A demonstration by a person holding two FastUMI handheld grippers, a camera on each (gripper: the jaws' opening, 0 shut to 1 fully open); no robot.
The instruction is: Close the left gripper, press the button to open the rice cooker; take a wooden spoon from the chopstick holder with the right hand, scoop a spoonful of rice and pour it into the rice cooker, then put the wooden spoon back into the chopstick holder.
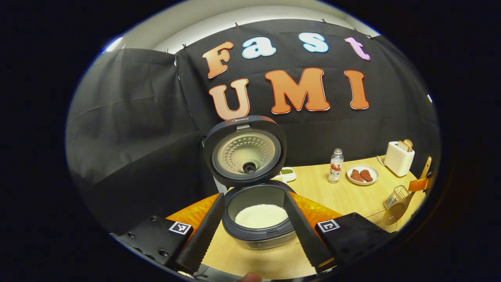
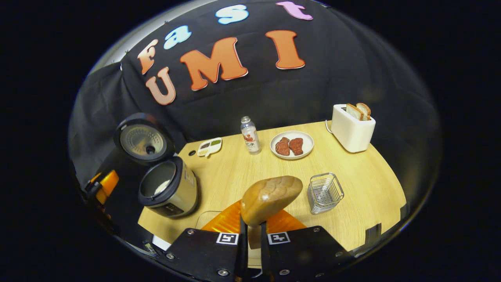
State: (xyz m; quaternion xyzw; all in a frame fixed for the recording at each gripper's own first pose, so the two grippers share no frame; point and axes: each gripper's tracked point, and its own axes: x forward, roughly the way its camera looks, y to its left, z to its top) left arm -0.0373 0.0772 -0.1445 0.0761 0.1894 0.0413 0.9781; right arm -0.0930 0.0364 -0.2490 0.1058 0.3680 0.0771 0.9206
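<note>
The rice cooker (image 1: 258, 231) stands with its lid (image 1: 244, 150) raised, and white rice (image 1: 261, 215) lies in the pot. My left gripper (image 1: 253, 197) is open, one finger on either side of the cooker's front, holding nothing. In the right gripper view, my right gripper (image 2: 252, 227) is shut on the handle of a wooden spoon (image 2: 271, 199), whose bowl hangs above the table left of the wire chopstick holder (image 2: 325, 192). The cooker (image 2: 169, 192) sits at the left of that view. From the left gripper view, the spoon (image 1: 394, 213) hangs beside the holder (image 1: 396, 194).
On the wooden table (image 2: 364, 188) stand a drink bottle (image 2: 250, 137), a plate with two pieces of meat (image 2: 291, 145), a white toaster with bread (image 2: 352, 127) and a small divided dish (image 2: 209, 147). A clear container edge (image 2: 205, 219) shows beneath the spoon.
</note>
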